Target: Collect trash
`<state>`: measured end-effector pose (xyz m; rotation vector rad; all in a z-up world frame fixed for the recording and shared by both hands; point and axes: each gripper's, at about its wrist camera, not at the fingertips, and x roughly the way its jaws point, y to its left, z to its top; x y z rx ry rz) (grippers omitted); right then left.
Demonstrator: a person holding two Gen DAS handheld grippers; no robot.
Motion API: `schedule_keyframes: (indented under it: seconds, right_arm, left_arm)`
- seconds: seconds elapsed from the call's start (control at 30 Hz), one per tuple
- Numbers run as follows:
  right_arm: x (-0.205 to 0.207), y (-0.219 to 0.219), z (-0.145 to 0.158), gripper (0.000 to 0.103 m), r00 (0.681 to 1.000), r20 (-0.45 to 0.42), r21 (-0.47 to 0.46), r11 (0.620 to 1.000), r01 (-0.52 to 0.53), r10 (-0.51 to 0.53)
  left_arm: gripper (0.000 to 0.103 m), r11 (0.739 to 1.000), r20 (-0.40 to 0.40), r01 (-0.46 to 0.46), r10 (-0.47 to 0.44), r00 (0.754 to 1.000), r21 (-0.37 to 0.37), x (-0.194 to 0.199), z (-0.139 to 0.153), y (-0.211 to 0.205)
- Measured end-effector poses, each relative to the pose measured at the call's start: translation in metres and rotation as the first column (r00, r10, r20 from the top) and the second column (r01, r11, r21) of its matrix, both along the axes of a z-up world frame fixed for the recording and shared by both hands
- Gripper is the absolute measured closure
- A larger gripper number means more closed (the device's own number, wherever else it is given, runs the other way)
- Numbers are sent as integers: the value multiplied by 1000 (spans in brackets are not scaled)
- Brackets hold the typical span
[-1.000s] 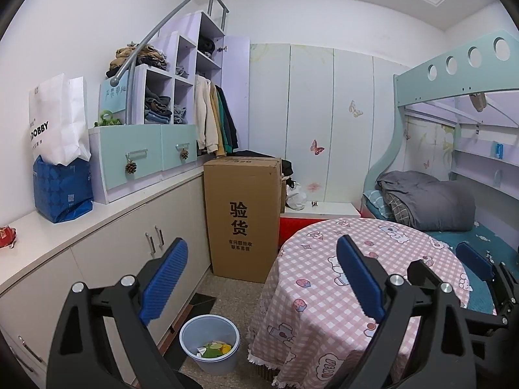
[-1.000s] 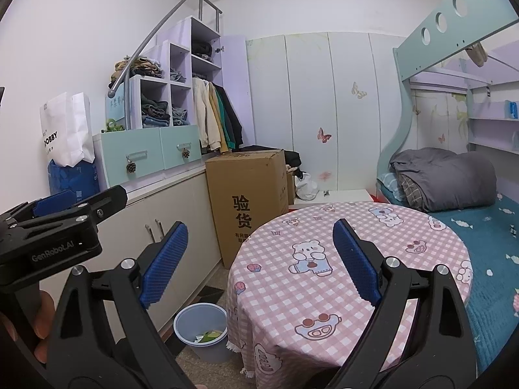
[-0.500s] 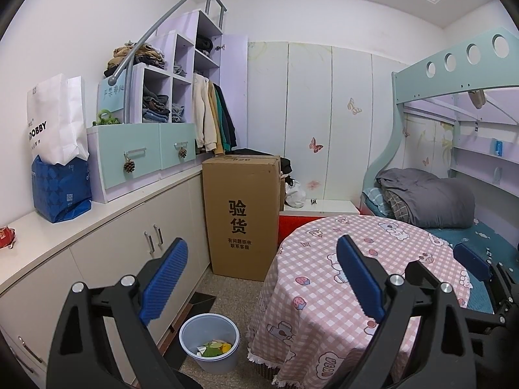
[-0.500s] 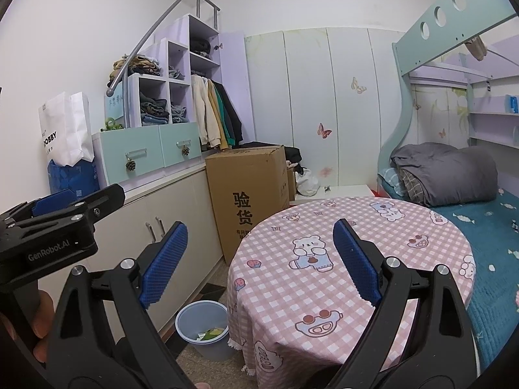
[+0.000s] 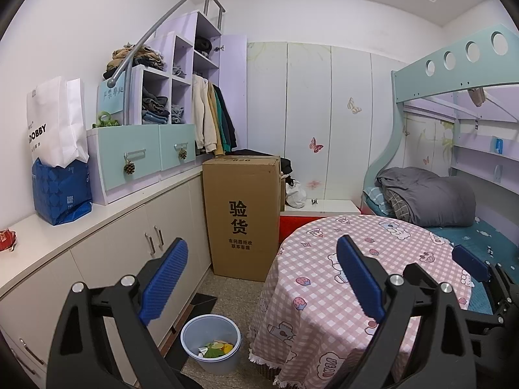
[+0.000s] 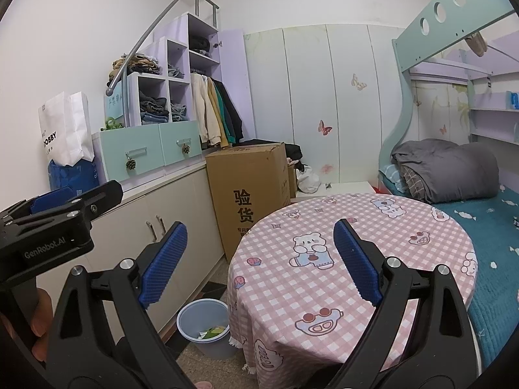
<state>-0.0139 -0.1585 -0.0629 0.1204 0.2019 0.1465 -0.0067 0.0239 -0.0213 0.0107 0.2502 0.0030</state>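
left hand-held gripper (image 5: 259, 259): jaws spread wide, nothing between the blue pads, held up in the air over the floor gap and the table edge. Empty.

right hand-held gripper (image 6: 259, 243): same deal, wide open and empty, sitting above the round table.

bin (image 5: 211, 343): small grey-blue bucket on the floor, tucked between the cabinet (image 5: 107, 259) and the hanging tablecloth. There's already some green and yellow scrap in the bottom, so my guess is this is where the trash goes.

round table surface (image 6: 356, 259): pink checked cloth with cartoon bears. Honestly I see no loose trash on it, just the print.

red wrapper (image 5: 6, 241): crumpled red thing on the cabinet top at the far left edge of the left view, well apart from both grippers. Best trash candidate I can spot, but it's cut off by the frame so I can't say for sure.

cardboard box (image 5: 241, 214): tall, standing on the floor past the bin, against the cabinet.

bed (image 6: 486, 243): off to the right, grey duvet bundled at the back.

step: looks like scanning/approach, nothing picked yet.

next move: I'd say swing the left gripper toward the wrapper, come down with the jaws straddling it, pinch, then carry it down over the bin.
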Motion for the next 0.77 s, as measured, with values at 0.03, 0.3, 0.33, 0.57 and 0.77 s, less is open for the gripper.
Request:
schedule_keyframes:
  seconds: [0.03,0.3,0.33,0.57,0.77]
  right_arm:
    - [0,0,0,13,1000,0,0,1000,-2,2]
    - [1,-1,0,13,1000,-1,2,1000,-1,1]
    - [1,-1,0,13,1000,0,3,1000,-1,1]
    - [1,-2,-2,13,1000,-4,8,1000,3,-3]
    - [5,-9,-7,13,1000,-16,22,1000,16,-16]
  left_arm:
    - [12,1000,1,0,0,1000,0,0,0,0]
    - [12,1000,0,4,-4,1000,3,1,0,2]
    - [12,1000,1,4,-4,1000,3,1,0,2]
    - [12,1000,0,5,-5,1000,7,2,0,2]
    - [10,1000,-10,4,-4,1000,17,5,-2,1]
